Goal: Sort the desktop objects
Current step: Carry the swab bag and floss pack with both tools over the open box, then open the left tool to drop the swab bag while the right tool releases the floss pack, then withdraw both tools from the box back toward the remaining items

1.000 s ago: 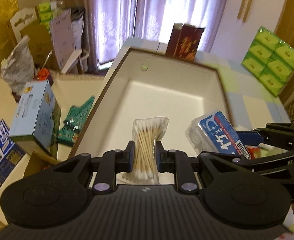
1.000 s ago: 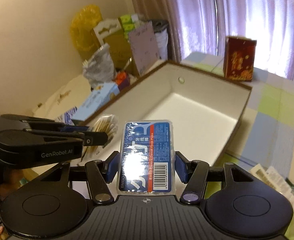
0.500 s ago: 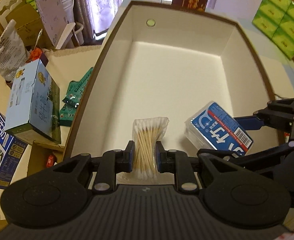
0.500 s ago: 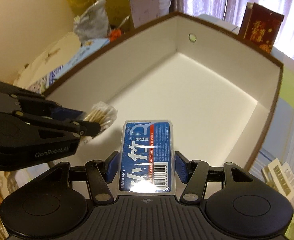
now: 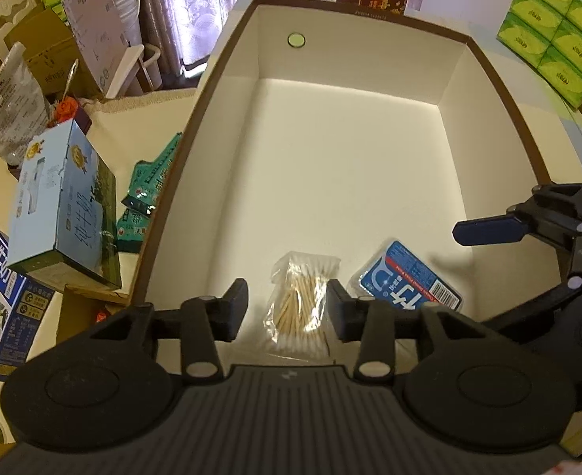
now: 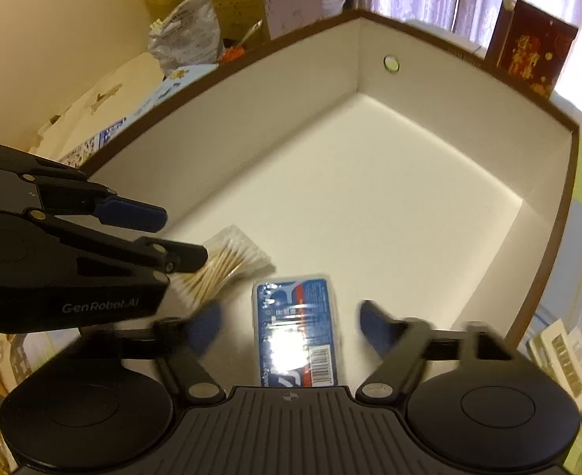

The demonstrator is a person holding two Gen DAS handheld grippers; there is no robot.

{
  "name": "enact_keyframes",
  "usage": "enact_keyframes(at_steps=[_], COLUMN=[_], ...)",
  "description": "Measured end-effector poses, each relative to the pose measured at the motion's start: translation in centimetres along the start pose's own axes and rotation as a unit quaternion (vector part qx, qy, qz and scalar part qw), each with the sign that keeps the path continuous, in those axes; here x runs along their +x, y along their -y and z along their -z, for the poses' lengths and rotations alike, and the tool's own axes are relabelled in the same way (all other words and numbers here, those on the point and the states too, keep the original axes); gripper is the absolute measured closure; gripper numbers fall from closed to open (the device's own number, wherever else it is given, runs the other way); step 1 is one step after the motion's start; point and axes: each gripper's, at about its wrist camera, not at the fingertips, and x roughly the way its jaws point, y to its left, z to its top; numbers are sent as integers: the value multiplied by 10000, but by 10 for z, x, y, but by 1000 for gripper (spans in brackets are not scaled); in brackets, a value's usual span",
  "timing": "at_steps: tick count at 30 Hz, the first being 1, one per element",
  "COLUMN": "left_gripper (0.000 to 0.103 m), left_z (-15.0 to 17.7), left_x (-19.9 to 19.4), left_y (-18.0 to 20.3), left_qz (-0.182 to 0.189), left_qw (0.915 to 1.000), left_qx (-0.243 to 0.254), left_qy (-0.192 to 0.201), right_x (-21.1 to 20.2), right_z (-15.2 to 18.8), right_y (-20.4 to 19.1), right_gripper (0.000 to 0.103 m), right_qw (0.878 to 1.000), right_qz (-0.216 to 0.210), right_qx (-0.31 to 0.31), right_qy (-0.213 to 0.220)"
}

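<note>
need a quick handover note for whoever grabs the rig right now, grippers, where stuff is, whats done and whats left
Left gripper: open, hovering over the clear bag of cotton swabs.
Right gripper: open, over the blue flat dental floss pack.
Both items lie side by side on the floor of the big white brown-rimmed cardboard box, at its near end, apart from the fingers.
Done: swabs and floss are in the box.
Left: lift both grippers out; fetch any remaining desktop items, such as the papers outside the box's right wall.
</note>
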Motion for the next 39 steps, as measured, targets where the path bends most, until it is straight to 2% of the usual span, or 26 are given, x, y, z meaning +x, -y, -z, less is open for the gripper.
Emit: enact_keyframes(at_steps=[3, 5, 6, 9, 12, 14, 19, 39], left_gripper=[55, 43, 40, 37, 33, 25, 17, 13], left_z=[-1, -1, 0, 1, 3, 5, 12, 52], left_x=[-6, -11, -14, -23, -32, -38, -55, -112], left_y=[-1, -2, -2, -2, -2, -2, 1, 40], left_qz=[33, 37, 18, 11, 26, -19, -159, -240], left_qw=[10000, 9999, 9998, 9996, 9993, 9991, 9983, 9964], left_qx=[-42, -66, -71, -78, -148, -182, -244, -265], left_qy=[62, 125, 165, 275, 336, 381, 498, 762], right_x=[-5, -9, -12, -21, -31, -38, -56, -127], right_z=[1, 3, 4, 6, 10, 13, 22, 70], right_y=[-2, -3, -5, -7, -10, -12, -17, -13], right_gripper=[21, 18, 16, 10, 8, 7, 2, 2], right_qw=[9999, 9997, 9996, 9992, 9988, 9985, 9974, 9955], right_qz=[0, -21, -4, 66, 78, 91, 134, -65], right_qx=[-98, -165, -185, -199, -206, -240, -309, 25], right_qy=[89, 170, 211, 343, 426, 485, 634, 941])
